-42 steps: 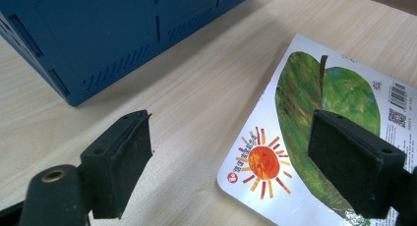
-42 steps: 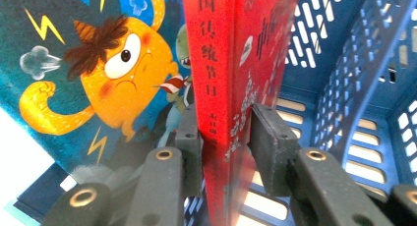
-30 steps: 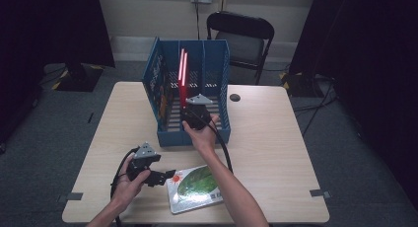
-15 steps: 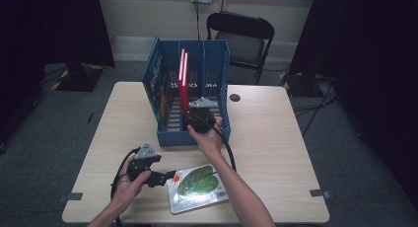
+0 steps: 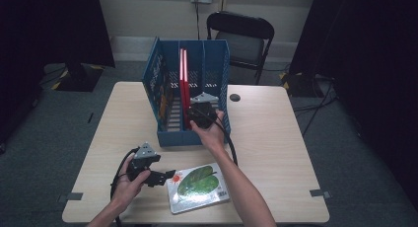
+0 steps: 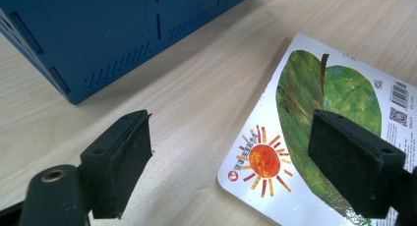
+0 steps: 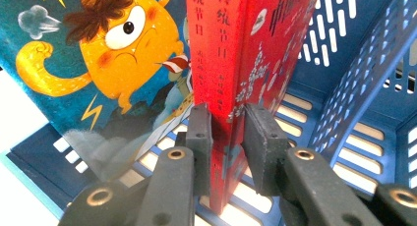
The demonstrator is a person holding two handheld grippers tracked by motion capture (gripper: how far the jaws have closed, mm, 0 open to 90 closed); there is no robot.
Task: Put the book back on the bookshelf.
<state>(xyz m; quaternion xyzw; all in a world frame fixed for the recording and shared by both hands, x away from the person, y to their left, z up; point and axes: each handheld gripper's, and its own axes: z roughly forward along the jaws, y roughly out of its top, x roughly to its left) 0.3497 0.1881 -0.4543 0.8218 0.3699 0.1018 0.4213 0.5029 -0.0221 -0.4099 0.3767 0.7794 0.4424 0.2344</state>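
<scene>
red book is stood upright on its lower edge in the blue file rack, in the middle of the three bays, and is clamped at its near spine edge by the right gripper. the jaws have just been closing and are now narrow, with a pad pressed on each cover of the book. in the right gripper view a second book with an orange cartoon creature is seen leaning in the rack just to the left of the red one, their lower parts close together, so little room is left on that side. to the right of the red book the slotted blue divider is set apart from it, and bare slatted floor is seen between them. in the high view the rack's near wall is low and its top is open, so the way upward is free.

the left gripper is held near the table's near left edge, above the wooden table, with its jaws wide and nothing between the pads. in the left gripper view the leaf-and-sun picture book is seen lying flat under the right-hand jaw, its white corner reaching toward the gap between the jaws. bare tabletop lies between this flat book and the rack's near corner. in the high view the flat book is seen close to the table's near edge, just right of the left gripper, and well apart from the right gripper. the right half of the table is open wood, apart from a small dark round thing beside the rack's far right corner.
</scene>
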